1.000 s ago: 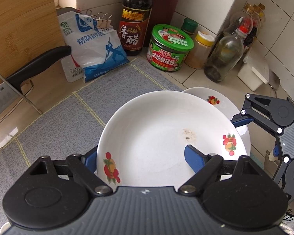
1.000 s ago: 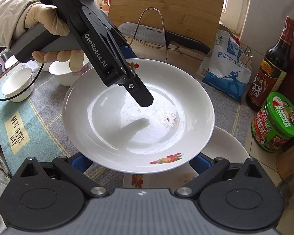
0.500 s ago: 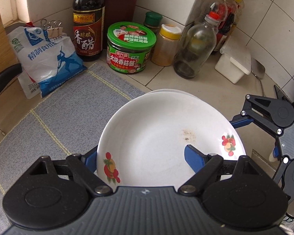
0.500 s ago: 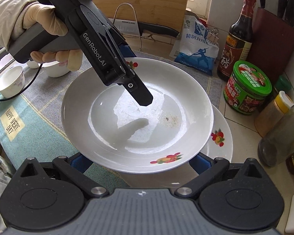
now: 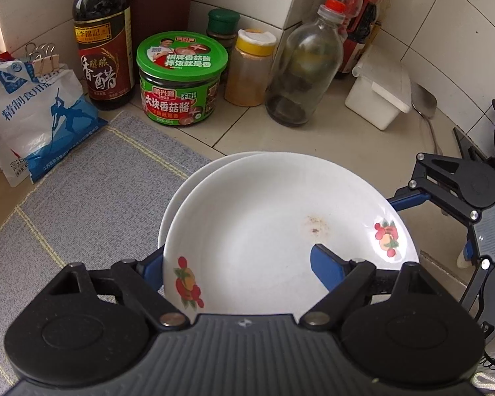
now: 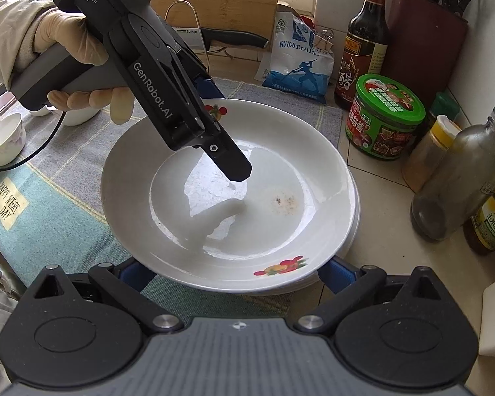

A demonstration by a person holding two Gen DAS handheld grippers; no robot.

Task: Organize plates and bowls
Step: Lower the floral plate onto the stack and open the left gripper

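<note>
Tiled table (image 5: 313, 138) at the mat's (image 5: 82, 198) edge: 2 grippers carry 1 plate (image 5: 280, 224). Left gripper (image 5: 237, 264) grips its rim, 1 pad inside; right gripper (image 6: 234, 274) clamps the opposite rim. Directly underneath, slightly offset toward upper left, lies the second plate (image 5: 194, 178).

The left gripper (image 5: 237, 264) clamps the near rim of a white plate (image 5: 267, 231) with fruit prints, one blue finger (image 5: 326, 269) lying inside it, the other under the rim. The plate hangs just over a second plate (image 5: 184, 191) at the edge of a grey mat (image 5: 92, 191). The right gripper (image 5: 409, 198) reaches its far rim. Behind stand a vinegar bottle (image 5: 104, 43), a green-lidded jar (image 5: 181, 79), a glass bottle (image 5: 305, 66) and a salt bag (image 5: 36, 115).
</note>
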